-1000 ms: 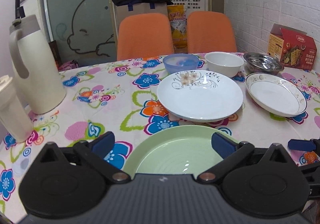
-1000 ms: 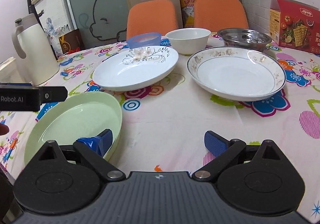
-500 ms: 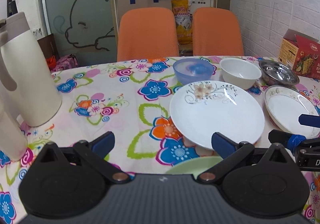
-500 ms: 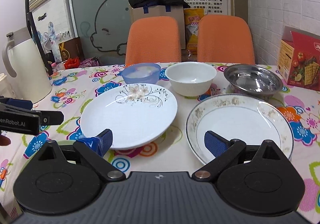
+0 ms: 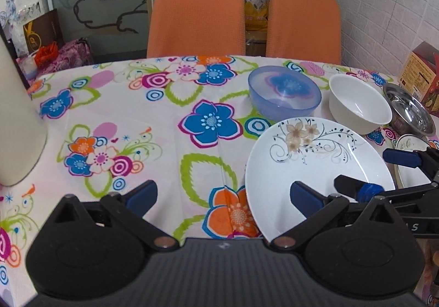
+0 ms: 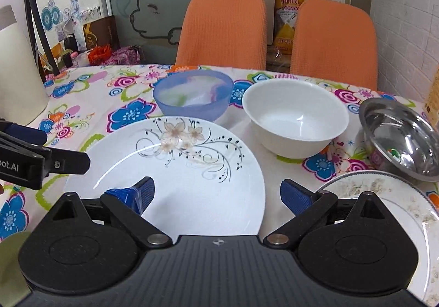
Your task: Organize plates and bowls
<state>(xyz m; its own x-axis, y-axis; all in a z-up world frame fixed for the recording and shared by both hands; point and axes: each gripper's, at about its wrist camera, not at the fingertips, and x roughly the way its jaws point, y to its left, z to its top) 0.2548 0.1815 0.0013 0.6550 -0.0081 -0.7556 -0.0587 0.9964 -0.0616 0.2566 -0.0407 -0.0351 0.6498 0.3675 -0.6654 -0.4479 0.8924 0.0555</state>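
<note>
I see the round white floral-patterned plate [image 6: 175,167] lying flat on the flower-print tablecloth [image 5: 115,126], in front of the translucent blue bowl [image 6: 192,95] and white ceramic bowl [image 6: 295,117]. My right gripper [image 6: 216,194] hovers over it, jaws wide, empty. My left gripper [image 5: 222,194] is likewise wide and empty.

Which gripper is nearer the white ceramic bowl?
Right. The right gripper hovers over the flower-patterned plate, just before the white ceramic bowl; the left gripper sits farther left, over tablecloth.
</note>
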